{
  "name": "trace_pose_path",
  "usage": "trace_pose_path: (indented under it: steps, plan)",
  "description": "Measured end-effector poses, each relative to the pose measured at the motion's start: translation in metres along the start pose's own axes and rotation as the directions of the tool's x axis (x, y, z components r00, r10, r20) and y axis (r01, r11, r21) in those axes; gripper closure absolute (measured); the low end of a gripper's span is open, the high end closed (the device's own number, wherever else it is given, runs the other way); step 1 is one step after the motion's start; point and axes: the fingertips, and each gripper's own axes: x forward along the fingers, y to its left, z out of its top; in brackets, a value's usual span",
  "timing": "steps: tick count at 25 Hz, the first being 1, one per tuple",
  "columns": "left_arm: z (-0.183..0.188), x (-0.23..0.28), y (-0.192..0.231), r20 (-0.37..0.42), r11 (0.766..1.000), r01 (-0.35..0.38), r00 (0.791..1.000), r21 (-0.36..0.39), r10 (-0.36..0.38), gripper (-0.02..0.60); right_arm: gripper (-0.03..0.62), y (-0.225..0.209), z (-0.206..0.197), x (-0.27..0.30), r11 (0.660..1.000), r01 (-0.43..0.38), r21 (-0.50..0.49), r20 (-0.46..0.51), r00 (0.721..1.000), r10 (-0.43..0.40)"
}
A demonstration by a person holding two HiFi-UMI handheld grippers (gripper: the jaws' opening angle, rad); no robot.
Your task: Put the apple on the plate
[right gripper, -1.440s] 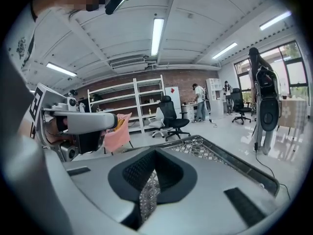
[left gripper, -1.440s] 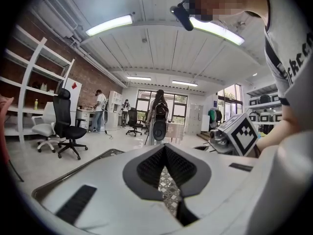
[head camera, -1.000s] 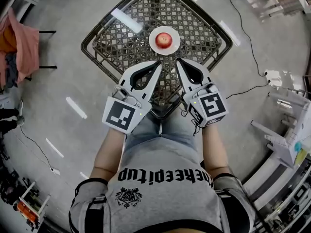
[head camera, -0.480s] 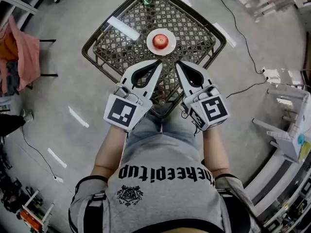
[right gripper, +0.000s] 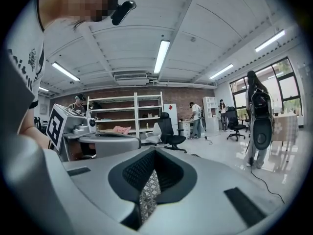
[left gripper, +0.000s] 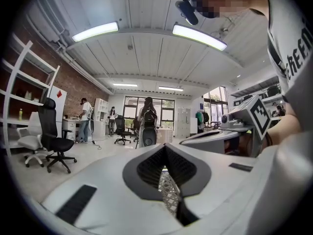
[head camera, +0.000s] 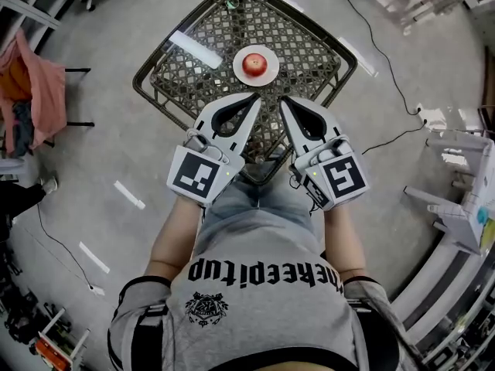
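Note:
A red apple [head camera: 255, 64] sits on a small white plate [head camera: 240, 73] on the far half of a dark wicker table [head camera: 193, 79] with a glass top. My left gripper [head camera: 255, 99] and right gripper [head camera: 283, 99] hover side by side over the table's near edge, short of the plate. Both are shut with nothing held. In the left gripper view the left gripper [left gripper: 165, 147] points level across the room, tips together. The right gripper [right gripper: 154, 151] looks the same in its own view. Neither gripper view shows apple or plate.
A pink cloth [head camera: 42, 79] hangs on a chair at the left. A black cable [head camera: 390, 49] runs over the floor to the right of the table, and white frames [head camera: 456, 207] stand at the right. An office chair [left gripper: 51, 143] and distant people show in the gripper views.
The head view has drifted a little, so table and plate sit slightly left and higher. Both grippers stay shut and almost where they were.

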Motion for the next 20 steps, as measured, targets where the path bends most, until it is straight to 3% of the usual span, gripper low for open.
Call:
trace_pose_path:
  steps: [20]
  plan:
    - [0.004, -0.013, -0.010, 0.003, 1.000, 0.029, 1.000, 0.009, -0.029, 0.563, 0.585, 0.025, 0.016, -0.010, 1.000, -0.005, -0.007, 0.068, 0.998, 0.006]
